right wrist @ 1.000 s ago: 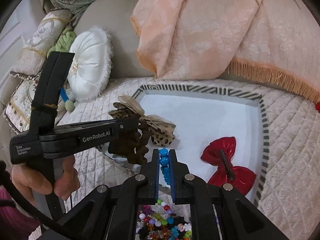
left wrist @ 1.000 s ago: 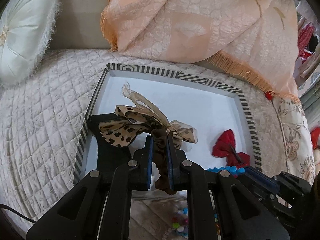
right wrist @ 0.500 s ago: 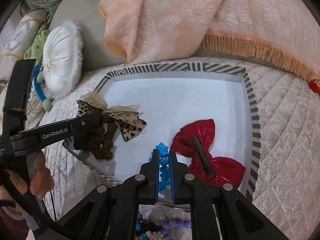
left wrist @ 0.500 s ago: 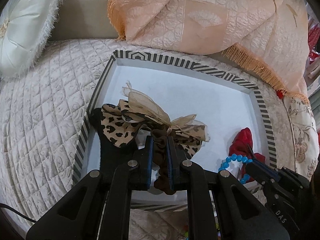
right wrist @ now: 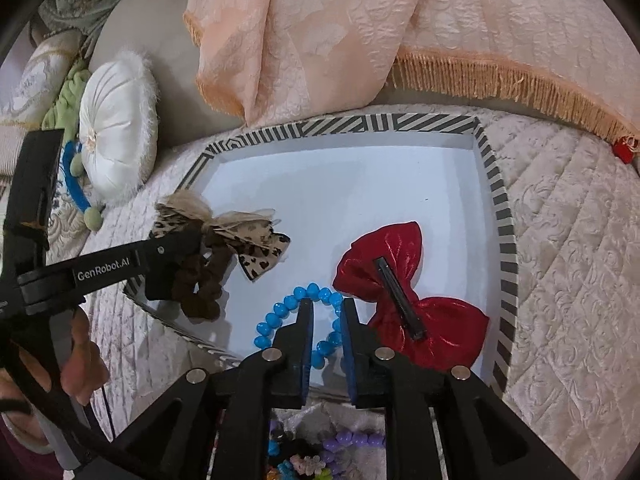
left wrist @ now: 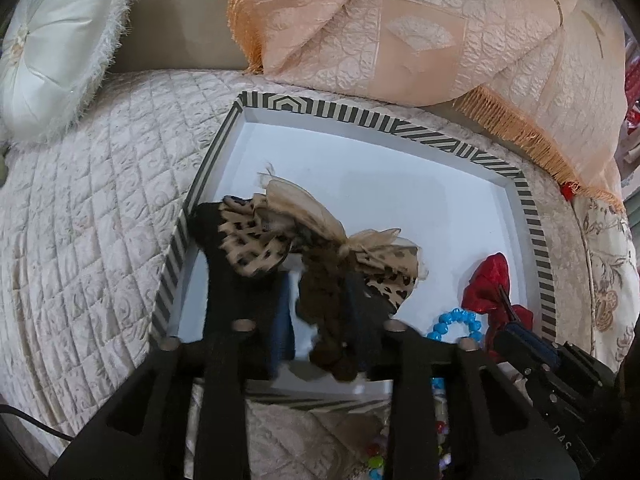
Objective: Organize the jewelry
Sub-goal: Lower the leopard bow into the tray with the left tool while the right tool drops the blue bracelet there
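Fingers [right wrist: 306, 320] of our right gripper [right wrist: 325, 308] stood parted, released around the blue bead bracelet [right wrist: 280, 312], whose loop lay flat on the floor of the striped tray [right wrist: 502, 216] with one finger inside the ring and the other just outside it. Our left gripper [left wrist: 320, 312] was also spread; the brown scrunchie with the leopard bow [left wrist: 320, 264] hung loosely between its fingers, seemingly touching one only, over the tray's near-left corner. The bow's long axis ran across the tray, left to right.

Beside the bracelet, toward the tray's right wall, lay the red bow clip [right wrist: 400, 280], its black bar facing up. We judged the right gripper nearer to both, so pulling straight back looked like the cleanest exit. Beyond the tray sat the quilted bedspread [right wrist: 560, 240], a peach fringed throw [right wrist: 320, 40] and a white round cushion [right wrist: 116, 128].
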Tool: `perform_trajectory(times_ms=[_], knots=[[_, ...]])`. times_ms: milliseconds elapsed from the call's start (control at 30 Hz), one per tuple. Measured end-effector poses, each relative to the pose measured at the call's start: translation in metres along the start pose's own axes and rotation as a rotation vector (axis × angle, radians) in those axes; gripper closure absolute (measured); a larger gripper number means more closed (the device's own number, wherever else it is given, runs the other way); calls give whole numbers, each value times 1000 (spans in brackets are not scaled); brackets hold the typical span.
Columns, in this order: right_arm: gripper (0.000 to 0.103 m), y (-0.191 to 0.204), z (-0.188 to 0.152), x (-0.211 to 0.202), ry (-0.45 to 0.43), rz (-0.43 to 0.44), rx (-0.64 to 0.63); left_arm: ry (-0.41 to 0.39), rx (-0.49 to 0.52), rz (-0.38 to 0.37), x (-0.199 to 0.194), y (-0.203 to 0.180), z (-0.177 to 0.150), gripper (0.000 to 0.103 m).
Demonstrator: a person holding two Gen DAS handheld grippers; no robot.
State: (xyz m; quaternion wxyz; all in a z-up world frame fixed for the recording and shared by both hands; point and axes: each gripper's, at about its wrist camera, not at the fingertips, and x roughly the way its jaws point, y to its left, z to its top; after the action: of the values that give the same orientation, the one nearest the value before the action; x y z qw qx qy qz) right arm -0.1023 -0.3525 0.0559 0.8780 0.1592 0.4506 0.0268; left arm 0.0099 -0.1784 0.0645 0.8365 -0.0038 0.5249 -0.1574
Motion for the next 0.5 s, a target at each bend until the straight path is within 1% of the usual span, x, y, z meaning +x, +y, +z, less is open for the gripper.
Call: perform_trajectory(times_ms=[67,100,167,267,500], knots=[[83,2,-3,-6,-10,1,-3,-5,0,-8,-5,0,-2,59],[81,2,-5,-9,-16,0,-1,-8,6,-5,-8,-1,-3,58],[74,2,-8,-17,-29,0,8,-23,25,3,-17,-3,-8,57],[72,4,-11,-29,-52,-10,16,-41,38,4,-28,-6,-14,56],[71,17,-20,-62,-106,-41,14,-117,50,22,-65,-8,-35,56]])
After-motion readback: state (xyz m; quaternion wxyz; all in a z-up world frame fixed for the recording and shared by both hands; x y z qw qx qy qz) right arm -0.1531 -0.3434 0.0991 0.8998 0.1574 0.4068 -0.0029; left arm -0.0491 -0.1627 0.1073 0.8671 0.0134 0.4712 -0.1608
